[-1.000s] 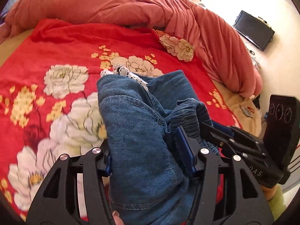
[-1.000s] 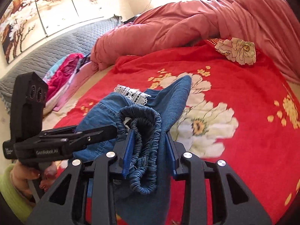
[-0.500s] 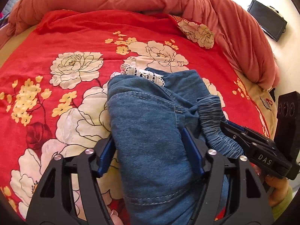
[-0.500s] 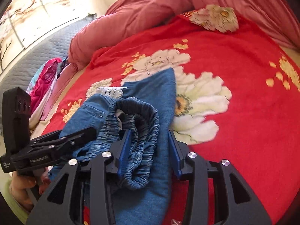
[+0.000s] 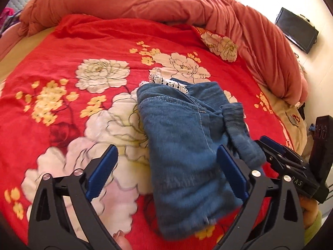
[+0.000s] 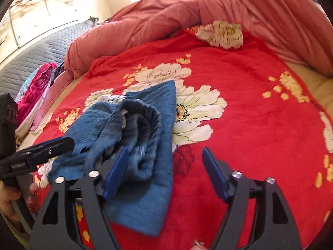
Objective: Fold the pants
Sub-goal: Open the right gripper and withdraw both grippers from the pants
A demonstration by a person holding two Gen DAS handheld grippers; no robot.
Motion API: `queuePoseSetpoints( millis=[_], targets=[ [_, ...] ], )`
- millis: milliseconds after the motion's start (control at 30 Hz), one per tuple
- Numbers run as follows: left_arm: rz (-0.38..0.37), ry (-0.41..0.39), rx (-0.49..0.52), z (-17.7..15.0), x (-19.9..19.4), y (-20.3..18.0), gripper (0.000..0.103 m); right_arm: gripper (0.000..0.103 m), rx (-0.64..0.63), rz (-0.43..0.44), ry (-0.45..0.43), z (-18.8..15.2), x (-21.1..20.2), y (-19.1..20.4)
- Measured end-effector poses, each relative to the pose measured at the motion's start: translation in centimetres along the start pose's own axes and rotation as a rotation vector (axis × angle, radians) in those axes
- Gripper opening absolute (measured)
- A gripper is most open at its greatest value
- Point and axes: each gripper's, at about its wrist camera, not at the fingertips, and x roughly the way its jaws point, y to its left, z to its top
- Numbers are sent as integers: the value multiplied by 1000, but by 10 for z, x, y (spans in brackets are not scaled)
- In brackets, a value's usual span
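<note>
The blue denim pants (image 5: 187, 145) lie folded in a bundle on the red floral blanket (image 5: 62, 83), with white lace trim (image 5: 166, 82) at the far end and the elastic waistband (image 6: 145, 125) on top. My left gripper (image 5: 166, 168) is open, its blue pads either side of the bundle's near end, not gripping. My right gripper (image 6: 164, 170) is open too, its left pad beside the waistband, its right pad over bare blanket. Each gripper shows at the edge of the other's view, the right one (image 5: 291, 166) and the left one (image 6: 31, 156).
A rumpled salmon duvet (image 5: 145, 2) rings the far side of the bed. A grey quilted headboard (image 6: 41, 48) and pink clothes (image 6: 35, 87) lie at the left. A black TV (image 5: 296, 30) hangs on the wall.
Both grippers have opened and let go of the pants, which dropped onto the blanket. Both have drawn back slightly.
</note>
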Motion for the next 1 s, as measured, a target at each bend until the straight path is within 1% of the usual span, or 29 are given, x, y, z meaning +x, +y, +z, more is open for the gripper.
queuePoseSetpoints(
  millis=[33, 67, 100, 167, 233, 267, 300, 400, 600, 800, 1000],
  targets=[
    [-2, -13, -12, -4, -7, 0, 94, 77, -21, 0, -14, -4, -7, 3],
    [-3, -19, -16, -7, -11, 0, 94, 83, -37, -6, -25, -8, -13, 6],
    [-4, -29, -19, -11, -17, -1, 94, 85, -67, -21, -43, -13, -21, 11],
    [5, -55, -13, -22, -29, -4, 94, 85, -115, -33, -67, -22, -31, 18],
    [17, -66, -7, -34, -38, -7, 94, 86, -167, -51, -87, -32, -42, 27],
    [18, -67, -8, -39, -41, -8, 94, 93, -185, -61, -94, -37, -46, 30],
    [19, -73, -13, -46, -45, -10, 94, 96, -199, -74, -102, -41, -50, 33],
    [28, -79, -14, -63, -56, -14, 94, 97, -217, -83, -124, -55, -65, 38],
    [81, -104, 10, -90, -72, -18, 94, 97, -212, -116, -151, -71, -82, 36],
    [122, -83, 19, -109, -73, -22, 94, 97, -171, -120, -118, -88, -86, 26],
    [142, -61, 34, -125, -68, -25, 94, 97, -159, -118, -88, -105, -85, 24]
  ],
)
